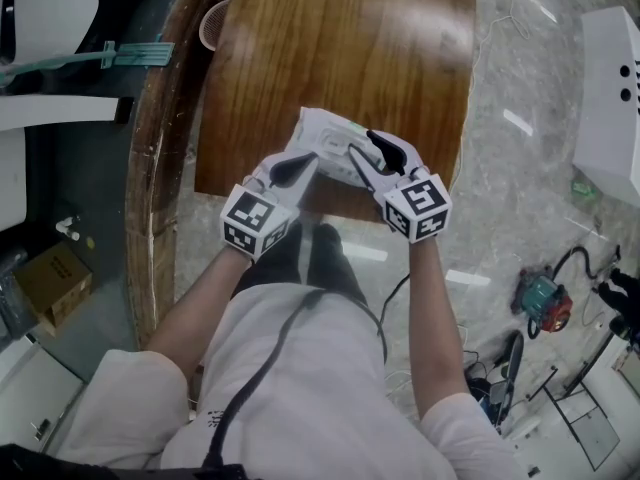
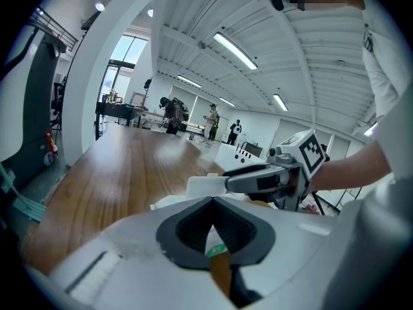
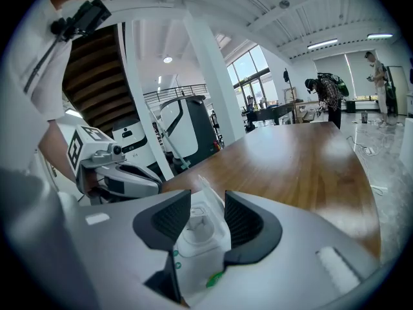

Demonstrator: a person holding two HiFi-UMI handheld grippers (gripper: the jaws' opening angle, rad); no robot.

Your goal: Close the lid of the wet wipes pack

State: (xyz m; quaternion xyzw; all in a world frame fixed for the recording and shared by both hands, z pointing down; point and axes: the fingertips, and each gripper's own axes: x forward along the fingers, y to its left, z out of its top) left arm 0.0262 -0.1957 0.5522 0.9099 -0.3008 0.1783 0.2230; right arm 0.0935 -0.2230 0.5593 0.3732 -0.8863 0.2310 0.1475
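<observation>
Wooden table [image 1: 340, 48] fills the upper middle of the head view, with pale stone floor [image 1: 520, 168] to its right. We note the person's white shirt [image 1: 300, 368] below, both forearms reaching towards the table's near edge.

Left gripper [image 1: 290, 168] and right gripper [image 1: 385, 158] meet there from opposite sides, tips close together, and both are on the wet wipes pack [image 1: 325, 138]. The pack sits over the near edge of the table. We cannot tell whether it rests on the wood or hangs clear.

Left gripper view: jaws pressed together, pinching a thin white and green edge of the pack.

Right gripper view: jaws part-way apart, with the pack filling the gap and the pads against it on both sides, so it is gripped. The white dispenser opening [image 3: 197, 225] lies between the pads. The lid [image 3: 208, 191] stands up behind it, not yet shut.
</observation>
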